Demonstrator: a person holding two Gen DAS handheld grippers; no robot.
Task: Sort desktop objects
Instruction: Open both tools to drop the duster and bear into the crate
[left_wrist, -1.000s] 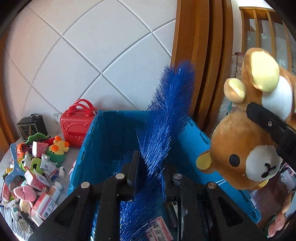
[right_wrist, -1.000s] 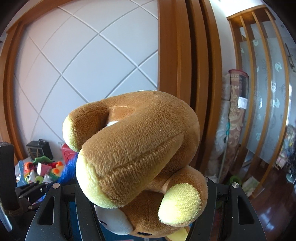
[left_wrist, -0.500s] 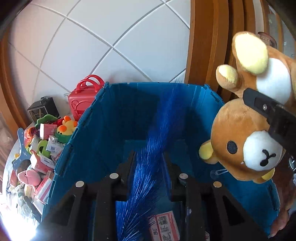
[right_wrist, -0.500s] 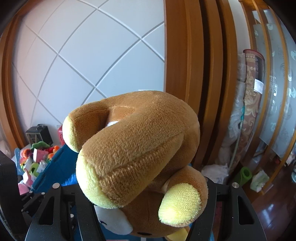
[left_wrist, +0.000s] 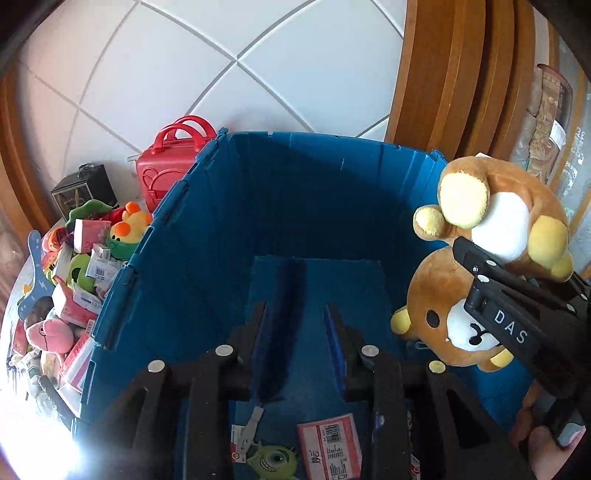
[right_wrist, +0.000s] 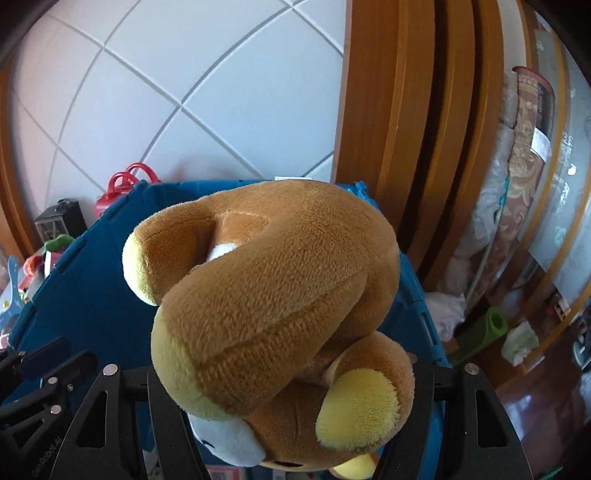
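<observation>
- Right gripper (right_wrist: 280, 373) clamped on a brown plush bear (right_wrist: 266, 295), pads pressed into its soft body, bear upside down with head low and yellow-soled feet high.
- Seen from the left wrist: same bear (left_wrist: 480, 266) hanging over the right rim of the blue bin (left_wrist: 207, 258), face turned toward the bin's inside, black finger of the right gripper (left_wrist: 491, 284) laid across its neck.
- Left gripper (left_wrist: 295, 332) aimed down into the bin, jaws opening, nothing between them, only bare blue floor showing in the gap.
- Lying low in the bin beneath the left gripper: a pink labelled box (left_wrist: 328, 446), a green one-eyed monster toy (left_wrist: 273, 458), a small paper tag (left_wrist: 253, 421).
- Left of the bin, heaped on the table (left_wrist: 22, 291): an orange-and-yellow duck plush (left_wrist: 129, 225), pink and white cartons (left_wrist: 74, 306), a pink plush (left_wrist: 50, 334).
- Behind that heap, against the white tiled wall: a red toy case with handles (left_wrist: 166, 173), a dark box (left_wrist: 83, 192).
- Bottom right corner: part of a hand (left_wrist: 546, 454) on the right gripper's handle.
- Wooden frame (right_wrist: 406, 129) right of the bin.
</observation>
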